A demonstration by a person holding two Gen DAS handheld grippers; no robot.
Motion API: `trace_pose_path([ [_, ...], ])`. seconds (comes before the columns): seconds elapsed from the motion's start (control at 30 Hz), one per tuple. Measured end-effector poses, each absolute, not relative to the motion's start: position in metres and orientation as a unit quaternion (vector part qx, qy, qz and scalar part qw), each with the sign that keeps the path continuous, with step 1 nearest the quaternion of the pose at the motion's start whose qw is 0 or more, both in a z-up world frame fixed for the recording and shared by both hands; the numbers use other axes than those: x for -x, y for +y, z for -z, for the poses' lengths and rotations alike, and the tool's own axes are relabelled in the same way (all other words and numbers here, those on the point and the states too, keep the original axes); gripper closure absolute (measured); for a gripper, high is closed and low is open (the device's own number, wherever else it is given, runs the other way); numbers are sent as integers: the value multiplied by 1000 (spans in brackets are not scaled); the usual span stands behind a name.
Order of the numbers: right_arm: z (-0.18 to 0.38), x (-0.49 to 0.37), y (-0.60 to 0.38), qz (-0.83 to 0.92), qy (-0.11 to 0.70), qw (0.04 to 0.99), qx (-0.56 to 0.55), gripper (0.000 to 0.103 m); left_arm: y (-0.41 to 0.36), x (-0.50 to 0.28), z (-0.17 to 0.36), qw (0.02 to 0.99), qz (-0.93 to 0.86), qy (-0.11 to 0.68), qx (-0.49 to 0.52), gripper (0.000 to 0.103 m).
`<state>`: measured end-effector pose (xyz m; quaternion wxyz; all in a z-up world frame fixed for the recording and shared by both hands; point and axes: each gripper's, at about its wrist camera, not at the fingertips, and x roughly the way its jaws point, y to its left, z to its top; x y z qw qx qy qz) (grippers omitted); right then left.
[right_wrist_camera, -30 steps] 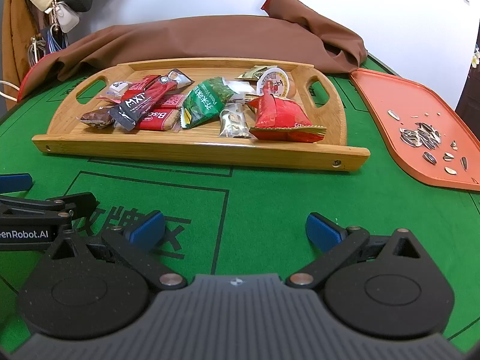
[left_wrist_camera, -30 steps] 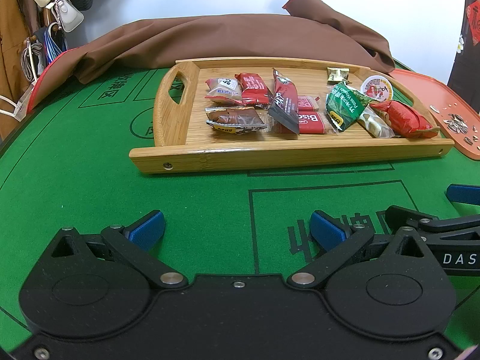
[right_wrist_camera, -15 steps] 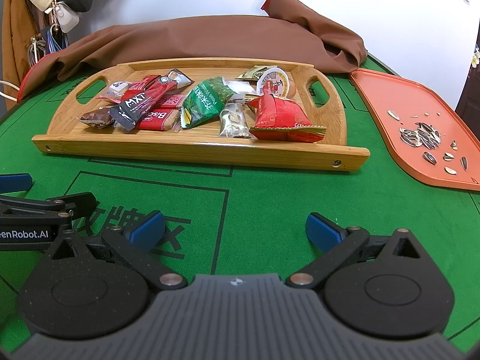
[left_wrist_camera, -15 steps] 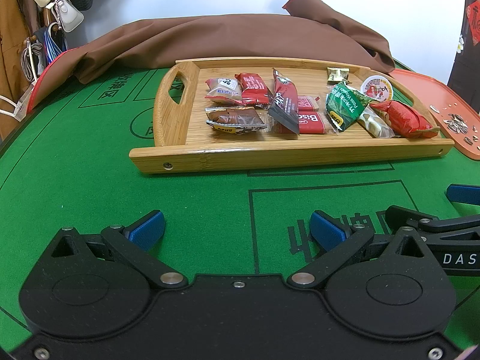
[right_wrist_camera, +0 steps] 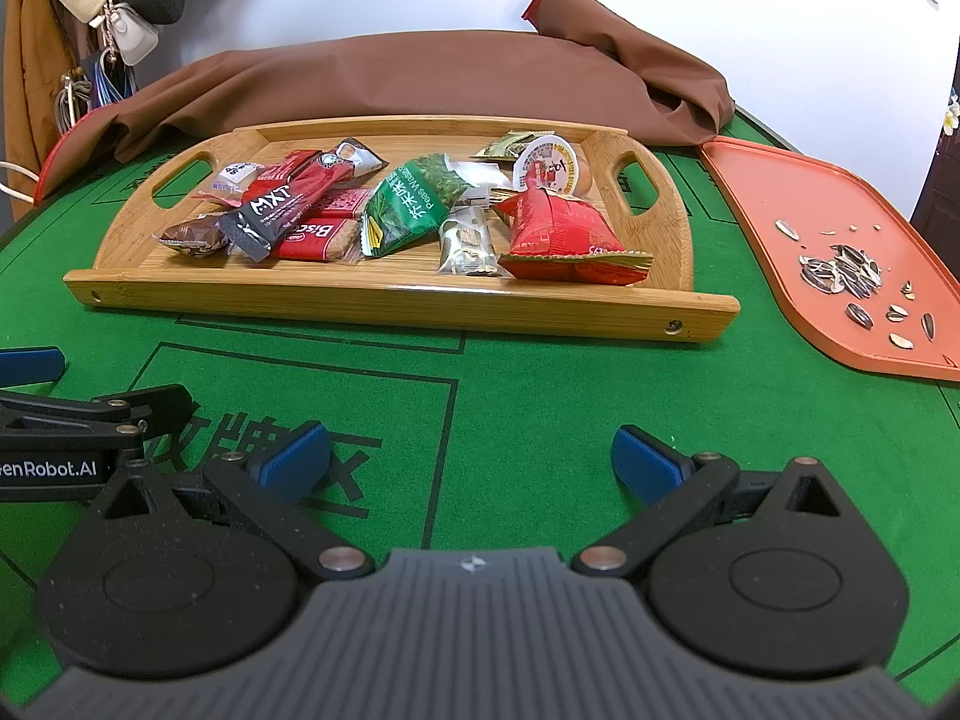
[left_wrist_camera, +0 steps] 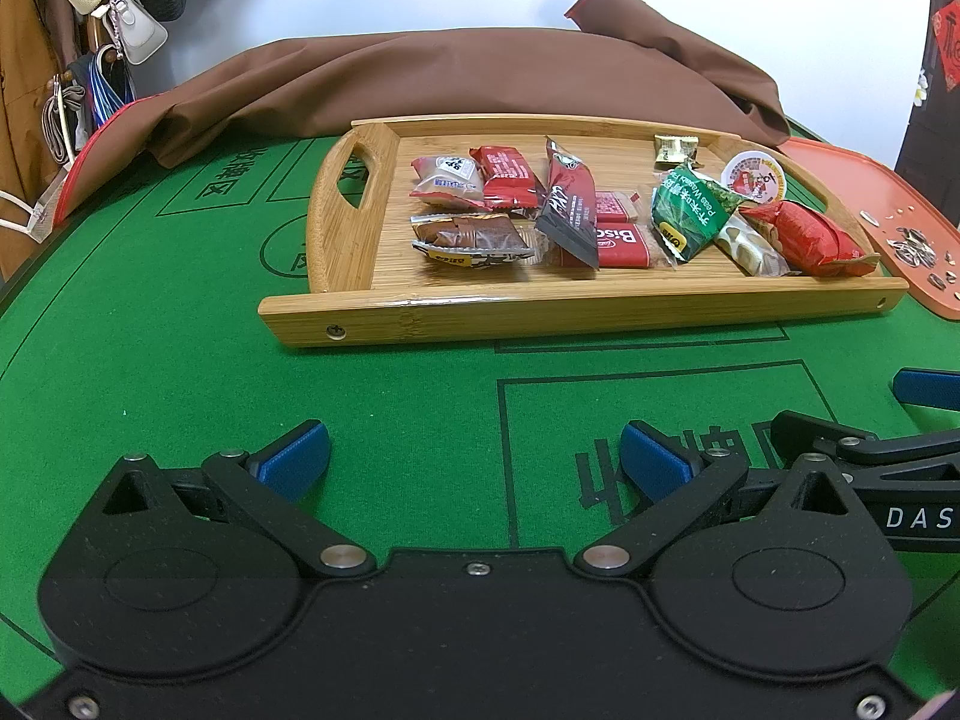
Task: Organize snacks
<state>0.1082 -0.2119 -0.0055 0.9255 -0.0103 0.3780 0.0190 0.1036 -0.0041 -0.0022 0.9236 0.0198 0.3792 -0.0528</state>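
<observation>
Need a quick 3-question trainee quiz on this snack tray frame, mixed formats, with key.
1. True or false: the left tool and the right tool are both open and hold nothing.
2. What lies on the orange tray? A) sunflower seeds B) a green packet C) nothing
3. Fill in: the snacks lie in a ____ tray with cut-out handles.

Key: 1 true; 2 A, sunflower seeds; 3 wooden.

Bright, even room light, soft shadows only; both views sharp, fisheye bending the edges, corners vignetted dark.
</observation>
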Motion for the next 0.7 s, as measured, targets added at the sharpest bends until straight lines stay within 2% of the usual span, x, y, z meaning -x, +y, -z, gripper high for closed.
trace_pose_path([
  [0.7, 5, -108, -212, -19, 378, 926, 10, 0, -4, -103, 2, 924, 53, 379, -20, 0],
])
